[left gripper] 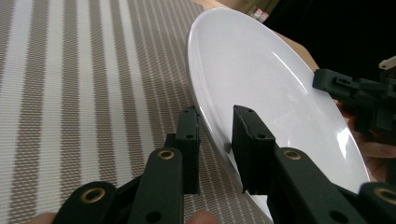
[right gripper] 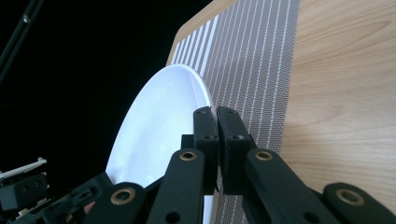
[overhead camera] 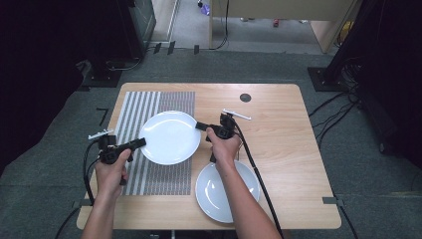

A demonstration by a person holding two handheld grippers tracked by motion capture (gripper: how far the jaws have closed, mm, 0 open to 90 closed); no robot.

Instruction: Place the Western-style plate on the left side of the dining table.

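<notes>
A white plate (overhead camera: 169,137) sits over a striped placemat (overhead camera: 149,104) with a gripper at each side. My left gripper (overhead camera: 141,143) is at its left rim. In the left gripper view that gripper (left gripper: 217,130) is open, one jaw on either side of the plate's rim (left gripper: 261,79) with a gap left. My right gripper (overhead camera: 200,126) is at the plate's right rim. The right gripper view shows it (right gripper: 217,114) shut on the thin edge of the plate (right gripper: 159,121). A second white plate (overhead camera: 226,191) lies on the bare wood near the front edge.
The wooden table (overhead camera: 278,134) has bare room on its right half. A small black round disc (overhead camera: 245,97) is set into the top near the back. Black cables (overhead camera: 254,164) trail from both grippers toward the front. Dark stands and cables crowd the floor around the table.
</notes>
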